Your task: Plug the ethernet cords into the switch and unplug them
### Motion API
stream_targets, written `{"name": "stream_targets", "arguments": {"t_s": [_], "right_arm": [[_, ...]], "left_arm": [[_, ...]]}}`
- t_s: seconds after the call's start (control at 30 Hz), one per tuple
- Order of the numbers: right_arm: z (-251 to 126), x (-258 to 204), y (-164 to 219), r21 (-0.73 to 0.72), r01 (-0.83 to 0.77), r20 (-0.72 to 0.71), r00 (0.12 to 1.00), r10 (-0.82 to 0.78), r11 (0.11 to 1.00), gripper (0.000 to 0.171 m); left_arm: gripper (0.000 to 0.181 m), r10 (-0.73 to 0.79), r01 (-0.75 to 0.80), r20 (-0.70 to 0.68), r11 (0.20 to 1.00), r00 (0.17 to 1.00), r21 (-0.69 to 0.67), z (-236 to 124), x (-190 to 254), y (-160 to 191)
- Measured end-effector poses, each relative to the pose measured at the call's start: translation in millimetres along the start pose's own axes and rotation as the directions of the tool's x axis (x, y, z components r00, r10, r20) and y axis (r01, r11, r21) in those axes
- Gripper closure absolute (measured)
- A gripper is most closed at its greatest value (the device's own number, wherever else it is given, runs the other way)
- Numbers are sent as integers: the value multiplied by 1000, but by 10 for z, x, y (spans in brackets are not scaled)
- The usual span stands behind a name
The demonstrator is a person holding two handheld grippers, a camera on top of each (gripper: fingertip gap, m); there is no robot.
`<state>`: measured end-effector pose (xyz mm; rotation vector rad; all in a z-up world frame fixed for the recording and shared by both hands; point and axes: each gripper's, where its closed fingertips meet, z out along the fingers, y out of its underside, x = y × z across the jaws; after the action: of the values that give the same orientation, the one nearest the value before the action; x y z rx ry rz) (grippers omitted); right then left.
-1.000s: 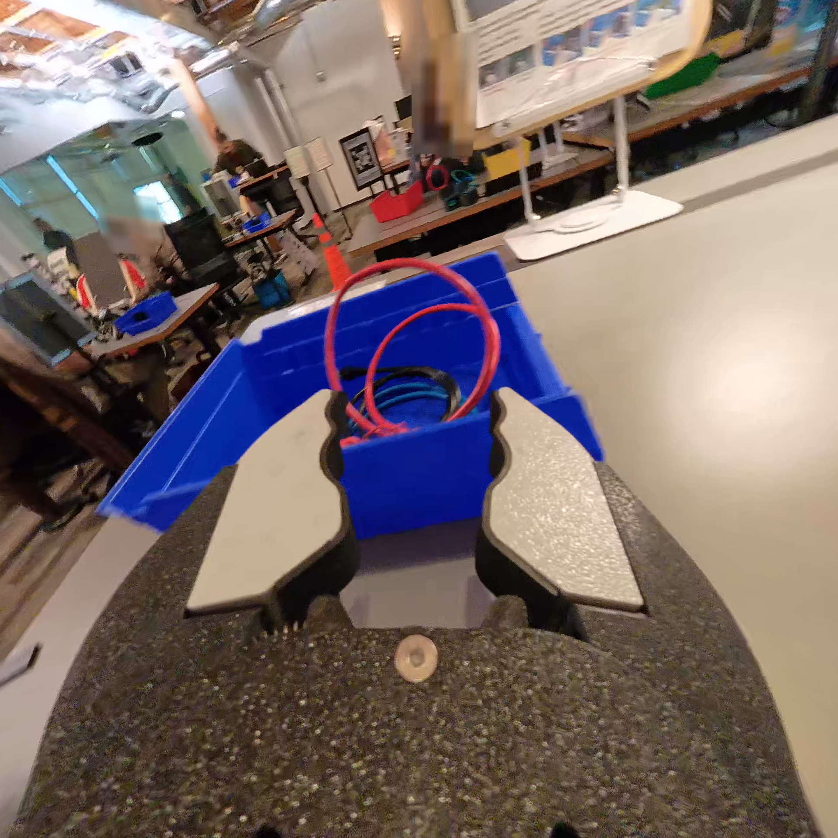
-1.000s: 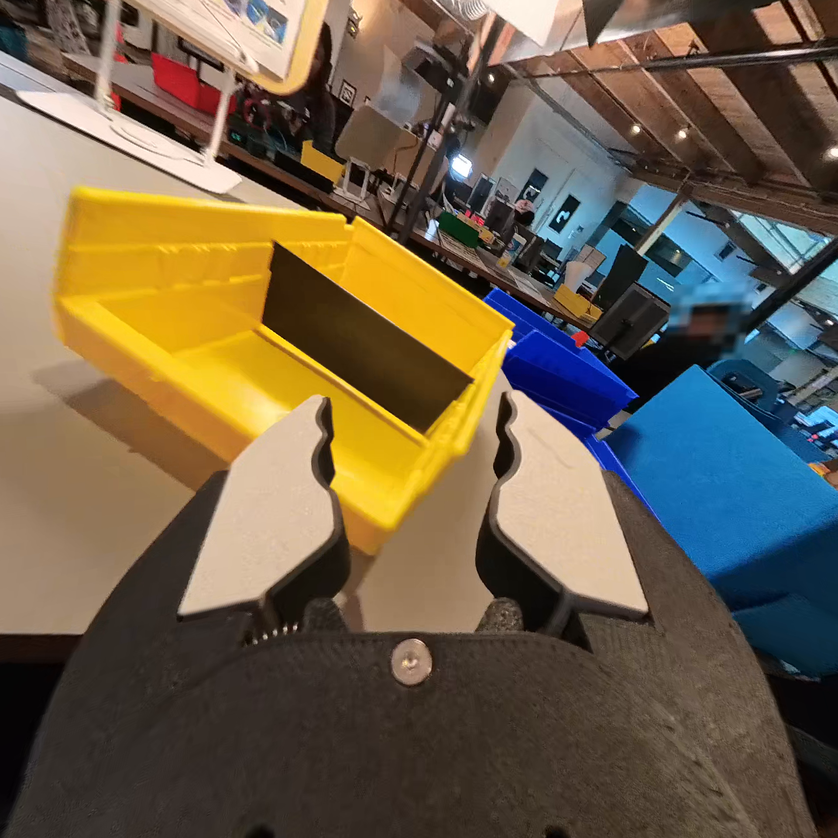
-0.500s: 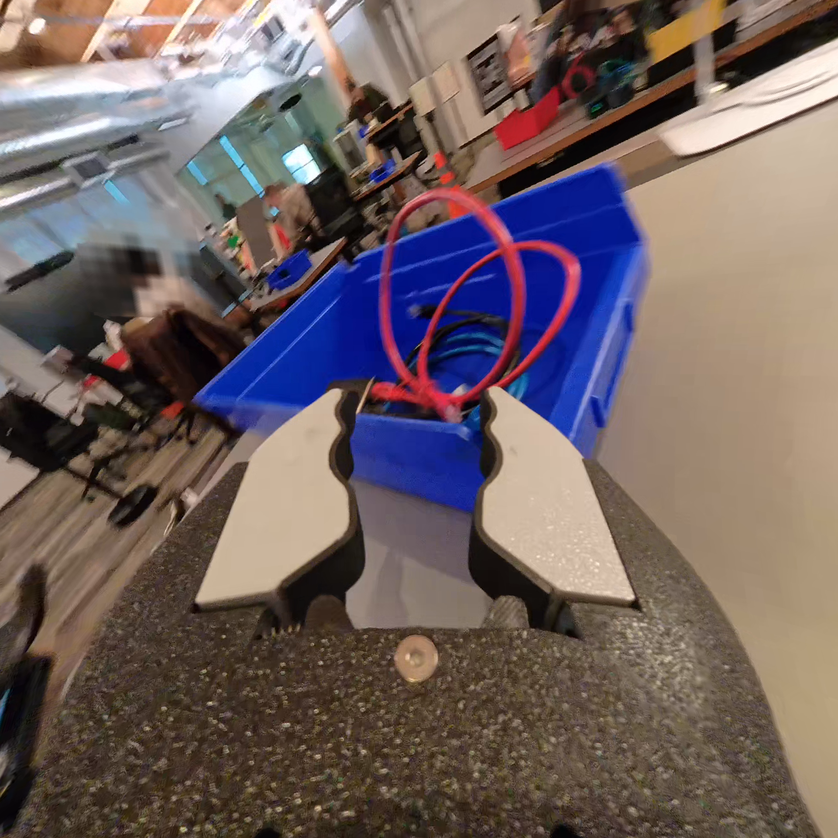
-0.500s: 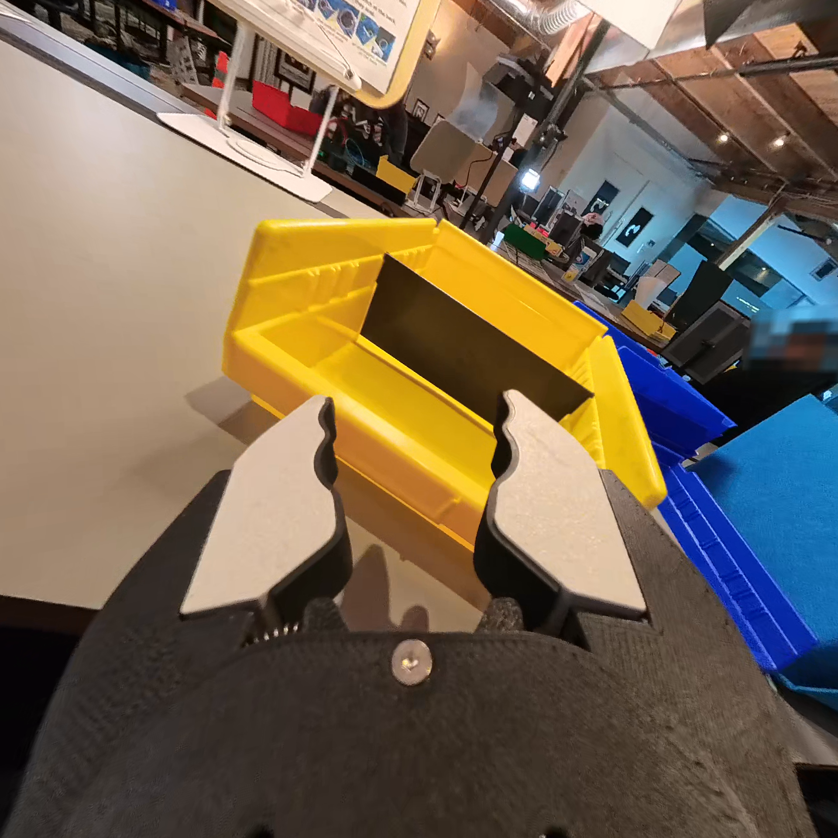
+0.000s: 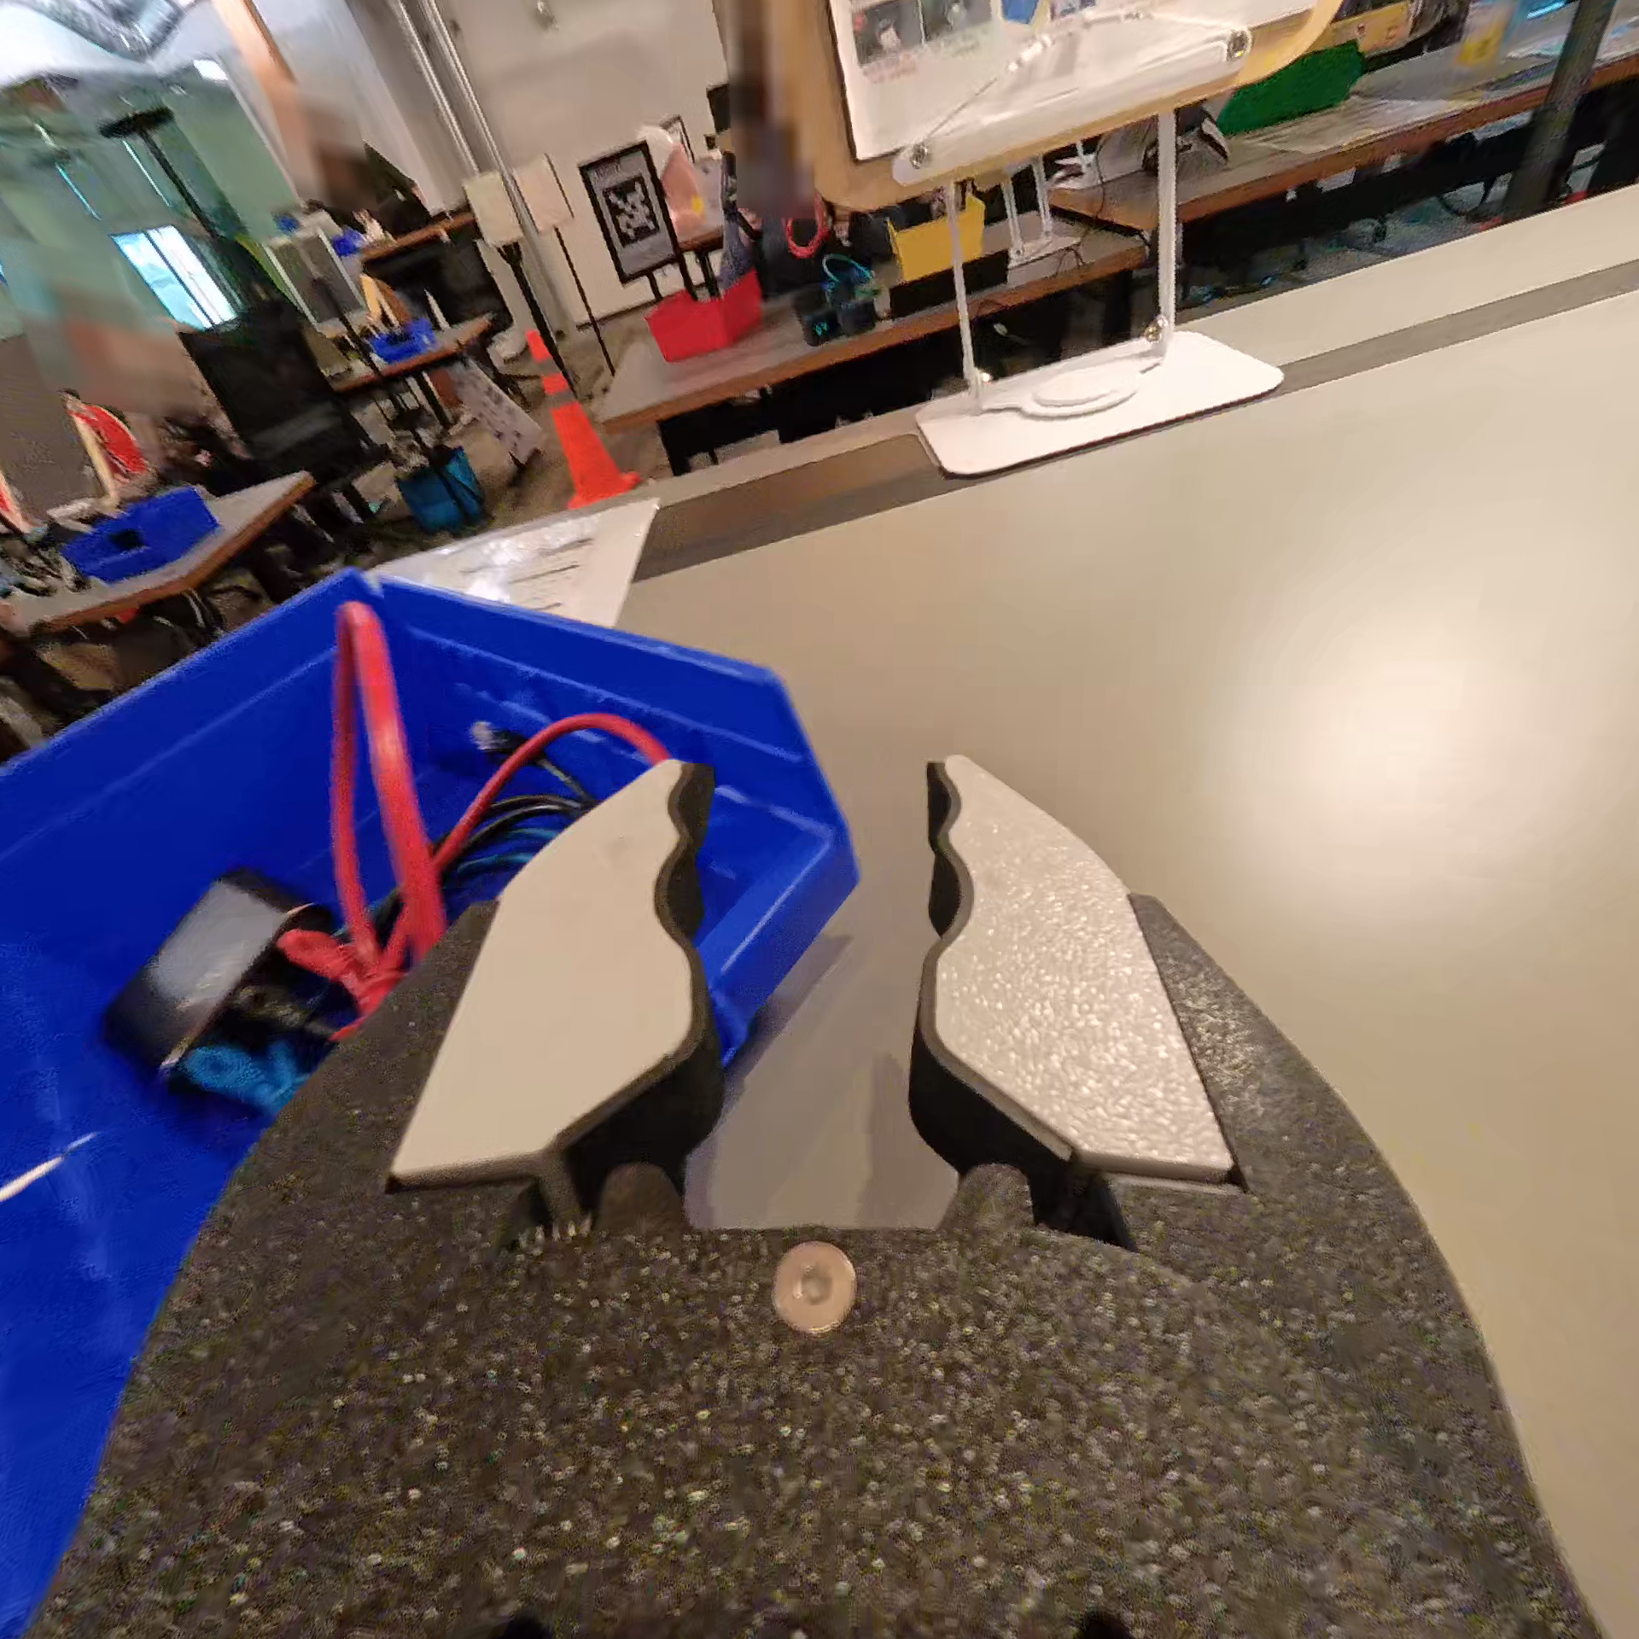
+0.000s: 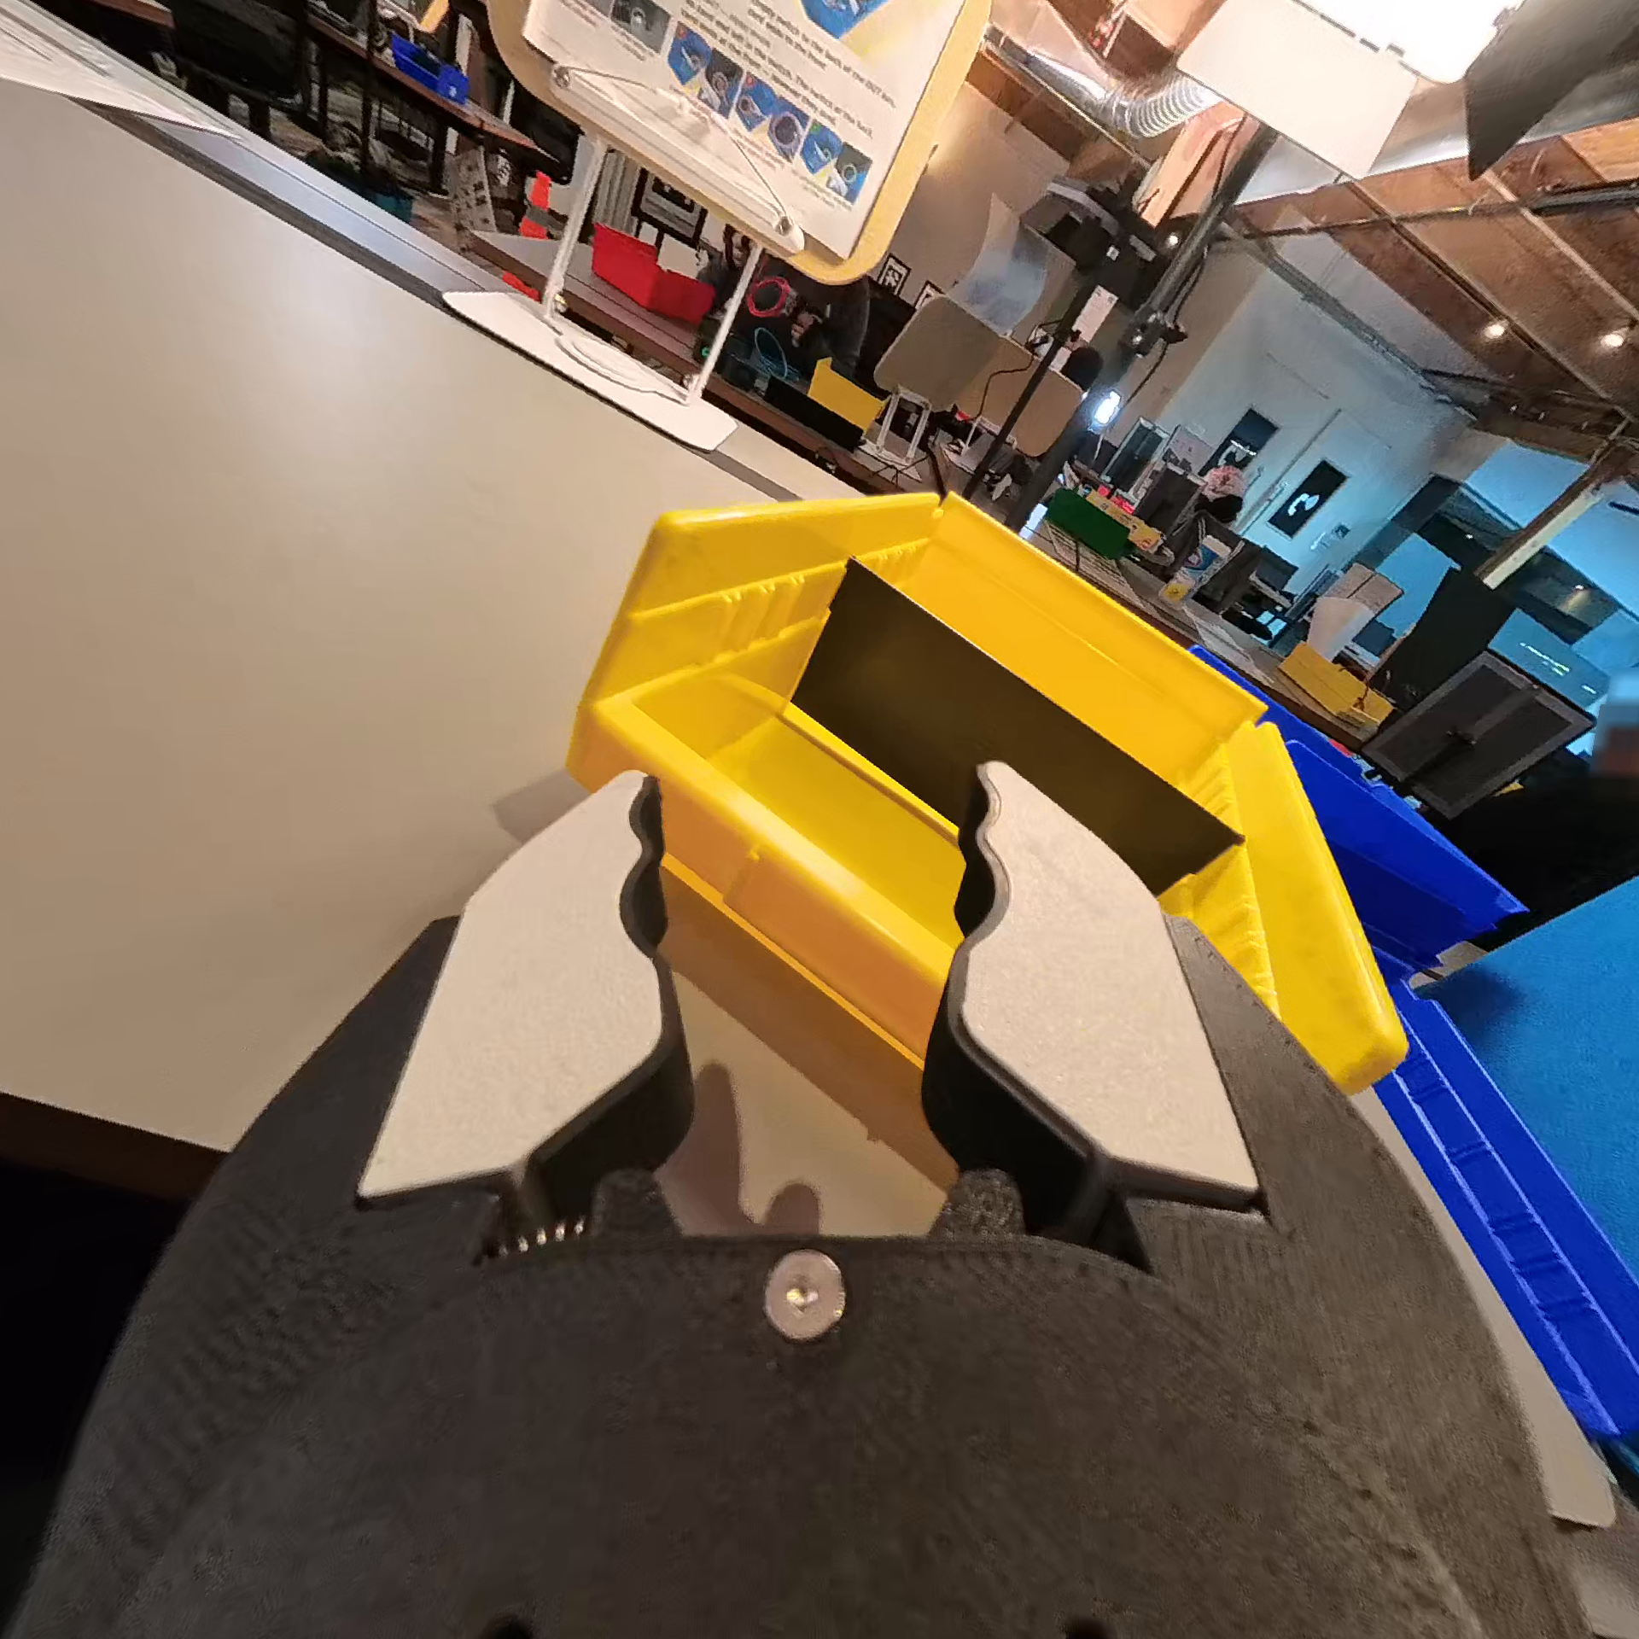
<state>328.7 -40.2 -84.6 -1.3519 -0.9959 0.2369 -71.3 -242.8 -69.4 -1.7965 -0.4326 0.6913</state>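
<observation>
1. We see the blue bin (image 5: 222, 780) cut off by the left edge, motion-blurred.
2. The dark box (image 5: 199, 971) in it is smeared; we can't tell what it is.
3. Left gripper (image 5: 811, 780) finger hides part of the red cord (image 5: 381, 798) and the dark and blue cords' ends.
4. Yellow bin (image 6: 1020, 585): black divider (image 6: 993, 736) hides the far compartment.

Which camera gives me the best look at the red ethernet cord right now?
The left wrist view. There the red ethernet cord loops up out of the blue bin, left of the open left gripper. The right wrist view shows nothing of it, only an empty-looking yellow bin ahead of the open right gripper.
</observation>
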Motion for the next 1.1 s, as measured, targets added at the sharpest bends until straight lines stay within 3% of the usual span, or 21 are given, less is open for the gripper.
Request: {"name": "stream_targets", "arguments": {"t_s": [0.2, 0.27, 0.5, 0.7, 0.83, 0.93, 1.03, 1.1], "right_arm": [[130, -176, 68, -24, -13, 48, 999, 14, 1000, 107], [183, -228, 107, -36, -18, 61, 998, 20, 999, 107], [231, -274, 229, -50, -39, 89, 995, 44, 998, 106], [208, -317, 242, -49, -38, 101, 994, 43, 998, 107], [189, -390, 187, -40, -18, 108, 994, 22, 999, 107], [172, -416, 132, -26, 4, 105, 994, -1, 1000, 108], [191, -394, 114, -26, 20, 102, 995, -17, 999, 109], [212, -365, 111, -26, 22, 100, 995, -19, 999, 109]], "left_arm": [[127, 53, -37, 129, 992, 990, -122, 554, -105, 96], [138, 108, -82, 165, 983, 980, -162, 602, -174, 145], [168, 114, -95, 197, 990, 974, -105, 145, -409, 351], [172, 85, -65, 286, 995, 954, -78, -333, -856, 577], [150, 101, -57, 232, 980, 968, -191, -271, -988, 789], [173, 84, -50, 179, 981, 980, -187, -252, -1000, 787], [172, 38, -10, 136, 979, 990, -203, -233, -1031, 790], [171, 104, -73, 126, 970, 987, -232, -221, -1101, 821]]}}
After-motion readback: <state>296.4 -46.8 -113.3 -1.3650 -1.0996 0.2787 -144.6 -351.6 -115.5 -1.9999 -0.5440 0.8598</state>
